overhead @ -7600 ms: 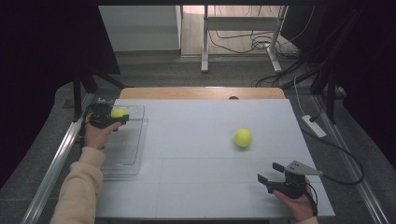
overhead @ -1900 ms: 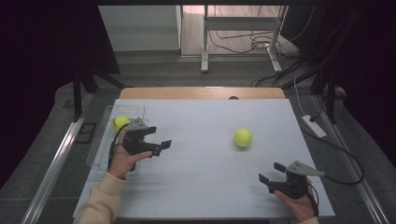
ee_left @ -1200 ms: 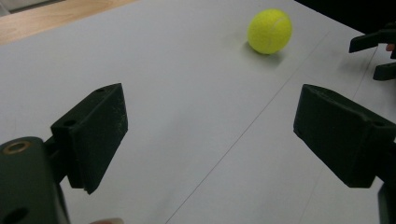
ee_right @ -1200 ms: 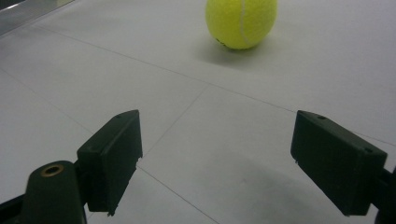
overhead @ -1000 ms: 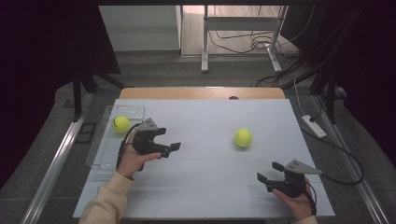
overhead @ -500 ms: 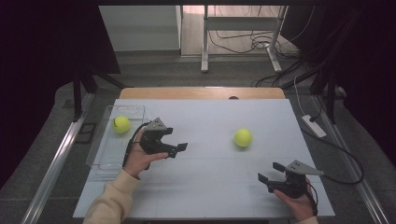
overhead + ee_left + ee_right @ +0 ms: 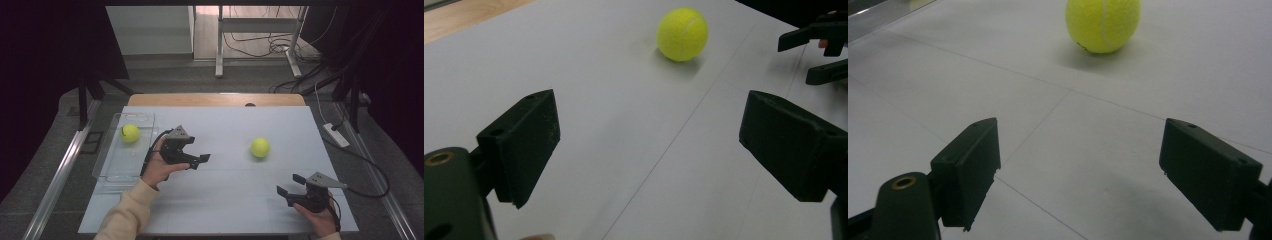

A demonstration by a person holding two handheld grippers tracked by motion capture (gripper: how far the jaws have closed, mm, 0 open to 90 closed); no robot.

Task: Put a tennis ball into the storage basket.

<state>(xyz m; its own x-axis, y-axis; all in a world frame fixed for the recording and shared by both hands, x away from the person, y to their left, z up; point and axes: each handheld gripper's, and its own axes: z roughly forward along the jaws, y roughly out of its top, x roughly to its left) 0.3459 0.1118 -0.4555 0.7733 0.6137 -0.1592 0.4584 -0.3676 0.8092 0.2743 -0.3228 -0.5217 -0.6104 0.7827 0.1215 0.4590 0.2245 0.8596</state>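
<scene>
- Yellow-green and fuzzy, a felt tennis ball is sitting alone on the white table sheet, right of the middle, touching nothing.
- In the left gripper view that same ball is lying well ahead of the two black jaws, which are standing wide apart with only bare sheet between them.
- The left gripper, black with a grey three-cornered plate on top, is hovering over the sheet left of the ball, its jaws pointing toward it and gripping nothing.
- The right gripper is resting near the front right corner of the sheet, well apart from the ball, its jaws likewise spread and empty.
- In the right gripper view the ball is showing beyond the open jaws, at the top of the picture.
- A second yellow-green tennis ball is lying inside a clear plastic tray at the left edge of the sheet, toward the tray's far end.
- A cream sleeve is reaching in from the bottom, behind the hand carrying the left gripper.
</scene>
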